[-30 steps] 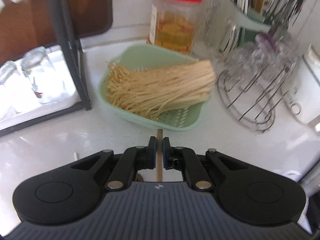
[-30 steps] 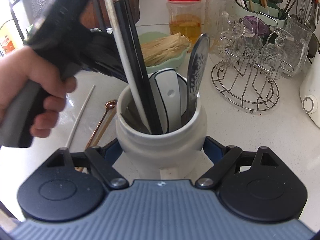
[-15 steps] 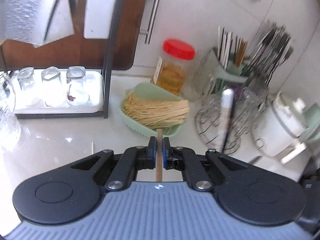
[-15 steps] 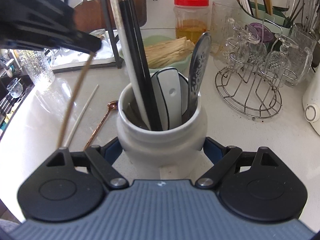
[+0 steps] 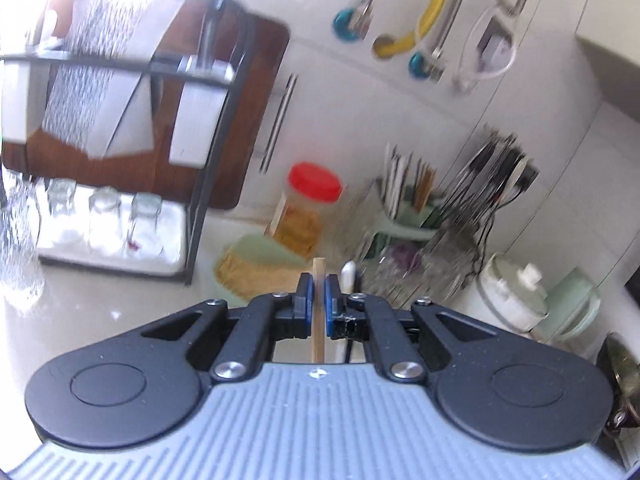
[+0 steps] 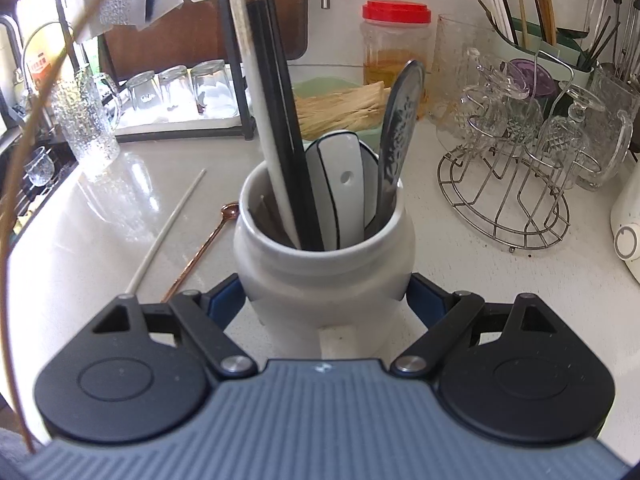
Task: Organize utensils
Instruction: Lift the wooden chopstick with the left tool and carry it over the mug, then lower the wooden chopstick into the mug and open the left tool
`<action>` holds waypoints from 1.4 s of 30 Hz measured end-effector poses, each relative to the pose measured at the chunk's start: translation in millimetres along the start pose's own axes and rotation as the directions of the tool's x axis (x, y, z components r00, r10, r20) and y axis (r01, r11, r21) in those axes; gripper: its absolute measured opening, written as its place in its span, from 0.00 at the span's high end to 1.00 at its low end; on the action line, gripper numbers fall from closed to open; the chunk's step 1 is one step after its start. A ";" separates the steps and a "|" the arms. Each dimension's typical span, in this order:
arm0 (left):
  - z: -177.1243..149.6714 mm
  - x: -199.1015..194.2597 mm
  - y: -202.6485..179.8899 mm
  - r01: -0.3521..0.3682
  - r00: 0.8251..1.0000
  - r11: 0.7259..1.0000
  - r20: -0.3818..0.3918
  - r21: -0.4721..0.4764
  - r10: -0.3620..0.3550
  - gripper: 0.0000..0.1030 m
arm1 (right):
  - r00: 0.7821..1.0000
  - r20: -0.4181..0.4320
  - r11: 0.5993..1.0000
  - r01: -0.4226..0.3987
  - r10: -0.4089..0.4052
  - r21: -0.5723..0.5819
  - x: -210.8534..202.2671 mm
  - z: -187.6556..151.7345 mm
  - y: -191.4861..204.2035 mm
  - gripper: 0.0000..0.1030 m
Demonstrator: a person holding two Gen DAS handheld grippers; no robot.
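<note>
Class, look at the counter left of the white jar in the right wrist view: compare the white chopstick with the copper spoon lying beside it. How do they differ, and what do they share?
The white chopstick is matt white, while the copper spoon is shiny reddish metal. The chopstick is a plain straight rod; the spoon ends in a small rounded bowl. The chopstick lies further left, the spoon nearer the white jar. Both are long and thin, lie flat on the counter at a similar slant, and are not yet in the jar.

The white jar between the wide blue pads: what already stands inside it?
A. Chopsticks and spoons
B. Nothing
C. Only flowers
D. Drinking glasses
A: the white jar, which the right gripper clamps by its sides, holds dark and white chopsticks plus spoons.
</note>
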State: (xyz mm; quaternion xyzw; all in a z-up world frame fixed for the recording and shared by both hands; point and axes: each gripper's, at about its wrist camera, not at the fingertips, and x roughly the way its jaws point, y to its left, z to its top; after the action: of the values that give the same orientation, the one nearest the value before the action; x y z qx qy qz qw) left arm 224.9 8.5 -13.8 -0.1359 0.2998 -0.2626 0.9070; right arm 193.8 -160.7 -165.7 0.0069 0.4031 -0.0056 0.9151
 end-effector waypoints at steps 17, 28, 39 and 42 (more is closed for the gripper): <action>45.6 26.0 -61.0 0.146 0.974 0.972 0.144 0.182 -0.173 0.94 | 1.000 0.011 1.000 0.004 -0.004 -0.002 -0.8 -0.5 0.4 0.13; 49.9 58.3 -77.4 0.153 0.962 0.967 0.192 0.205 -0.193 0.94 | 1.000 0.027 1.000 0.006 -0.007 0.019 -0.7 -3.6 -0.2 0.14; 29.3 83.2 -87.4 0.085 0.966 0.961 0.214 0.261 -0.144 0.93 | 0.999 0.047 1.000 -0.009 0.008 0.024 -2.6 -7.1 -1.8 0.14; 18.2 90.8 -85.0 0.073 0.976 0.965 0.181 0.253 -0.121 0.93 | 0.998 0.056 1.000 -0.010 0.008 0.025 -2.8 -8.3 -1.6 0.14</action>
State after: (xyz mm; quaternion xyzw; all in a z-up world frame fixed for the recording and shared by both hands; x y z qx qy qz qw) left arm 264.5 -110.7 -8.1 -0.0626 0.1680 -0.3273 0.9278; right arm 185.8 -162.1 -169.2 0.0201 0.3774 -0.0069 0.9258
